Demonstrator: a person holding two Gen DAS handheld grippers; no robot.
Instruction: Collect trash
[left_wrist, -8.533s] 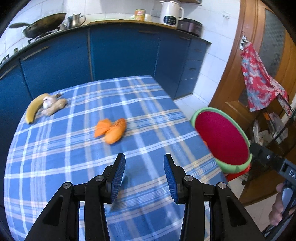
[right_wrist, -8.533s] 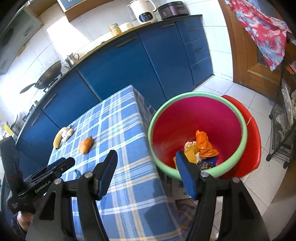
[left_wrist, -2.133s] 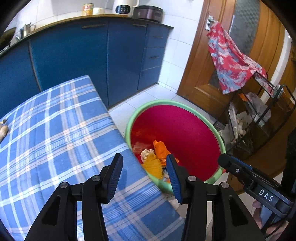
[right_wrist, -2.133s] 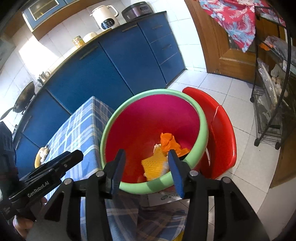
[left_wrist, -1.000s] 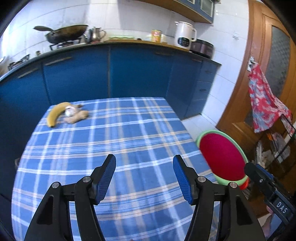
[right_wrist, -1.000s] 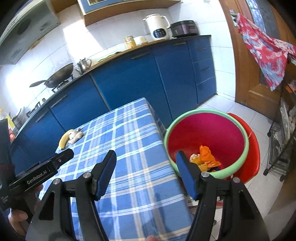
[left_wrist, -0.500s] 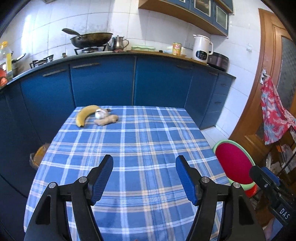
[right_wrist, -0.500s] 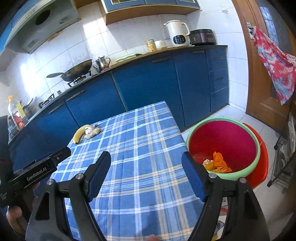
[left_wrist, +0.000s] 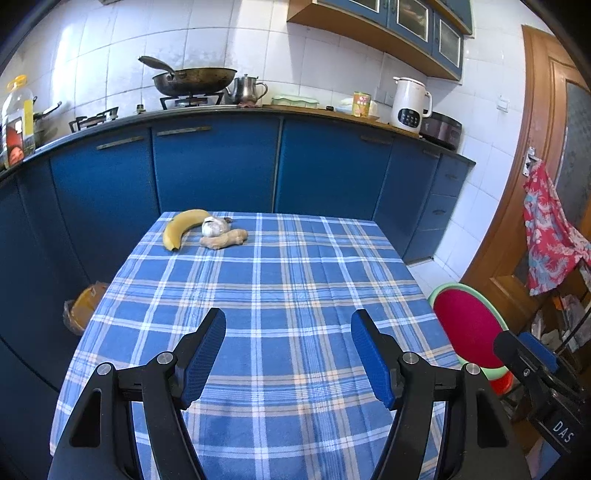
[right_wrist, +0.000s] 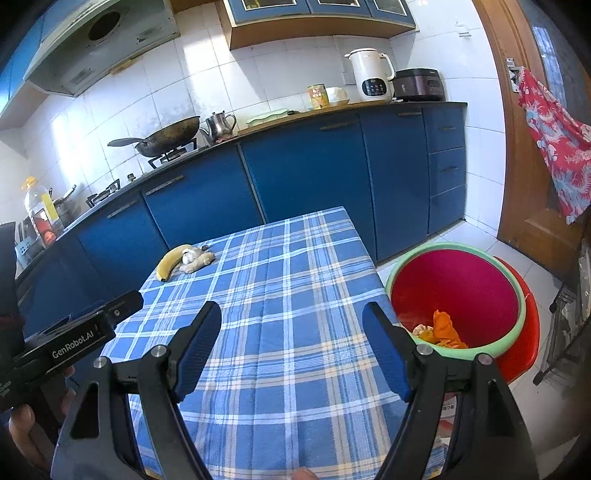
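Note:
A red bin with a green rim (right_wrist: 458, 291) stands on the floor right of the table, and orange peel and other scraps (right_wrist: 441, 330) lie in it. The bin also shows in the left wrist view (left_wrist: 467, 325). My left gripper (left_wrist: 288, 354) is open and empty above the near part of the blue plaid table (left_wrist: 280, 280). My right gripper (right_wrist: 291, 347) is open and empty above the table's near right part. A banana (left_wrist: 181, 225), a garlic bulb (left_wrist: 213, 226) and a ginger piece (left_wrist: 223, 239) lie at the table's far left.
Blue kitchen cabinets (left_wrist: 221, 166) run behind the table, with a wok (left_wrist: 192, 79), kettle and appliances on the counter. A red stool (right_wrist: 524, 328) sits under the bin. A wire rack (right_wrist: 569, 317) and a wooden door (left_wrist: 546, 184) stand at the right.
Both grippers have pulled back and up from the bin, so the whole table shows now. Both have opened wider. The orange peel seen on the table 8.5 s ago now lies in the bin.

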